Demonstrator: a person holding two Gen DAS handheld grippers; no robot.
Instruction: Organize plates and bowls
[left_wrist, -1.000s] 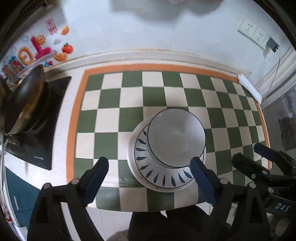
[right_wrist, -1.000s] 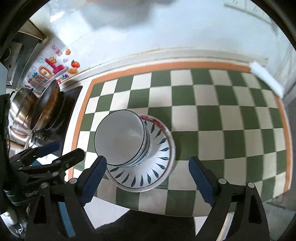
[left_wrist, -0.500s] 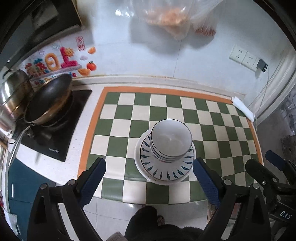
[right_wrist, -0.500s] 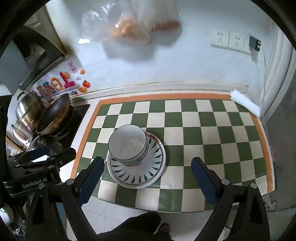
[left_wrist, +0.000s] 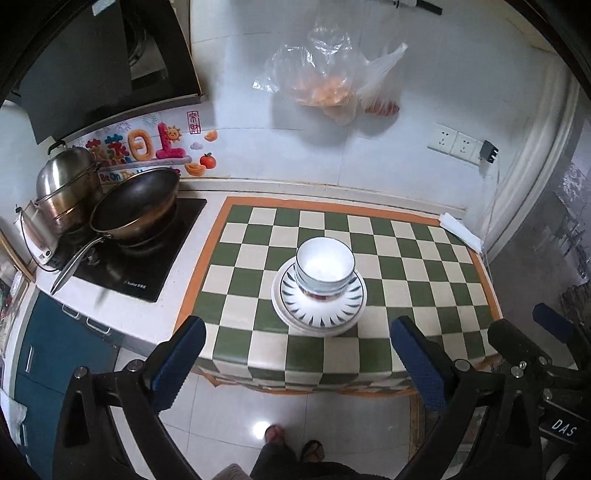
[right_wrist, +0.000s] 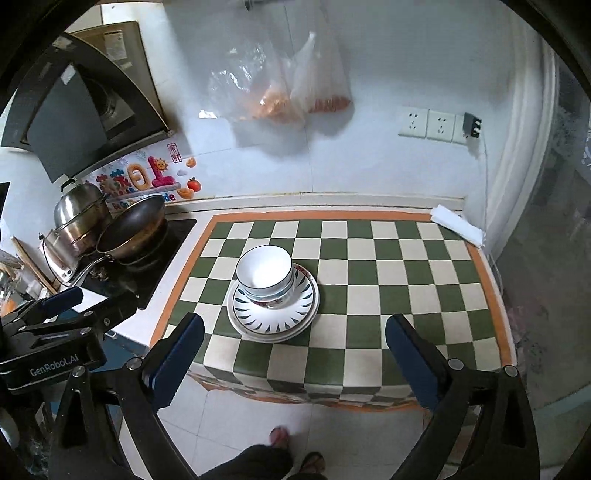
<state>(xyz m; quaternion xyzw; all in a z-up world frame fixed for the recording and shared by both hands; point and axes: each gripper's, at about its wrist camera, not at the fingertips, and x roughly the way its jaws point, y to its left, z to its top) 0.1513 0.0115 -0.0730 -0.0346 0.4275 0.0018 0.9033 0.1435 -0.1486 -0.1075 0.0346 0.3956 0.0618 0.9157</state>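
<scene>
Nested white bowls (left_wrist: 325, 266) (right_wrist: 264, 271) stand on a stack of blue-leaf plates (left_wrist: 321, 315) (right_wrist: 273, 321) on the green checkered mat (left_wrist: 424, 280) (right_wrist: 388, 280). My left gripper (left_wrist: 297, 326) hovers high above and in front of the counter's edge. Its jaws are opening, with nothing between them. My right gripper (right_wrist: 293, 320) hangs likewise off the front edge, its jaws also opening and empty. Neither touches the stack. Each gripper shows at the side of the other's view.
A wok (left_wrist: 135, 210) (right_wrist: 131, 229) and a steel pot (left_wrist: 68, 184) sit on the black cooktop (left_wrist: 140, 269) at left. Plastic bags (left_wrist: 325, 81) hang on the wall, with sockets (right_wrist: 428, 123) at right. A folded white cloth (right_wrist: 456, 225) lies at the far right corner. A person's feet (left_wrist: 291, 443) stand on the tiled floor below.
Both grippers have drawn back and up from the bowl and plate stack, which now looks small and far. Their jaws have spread a little wider. The stack has not moved.
</scene>
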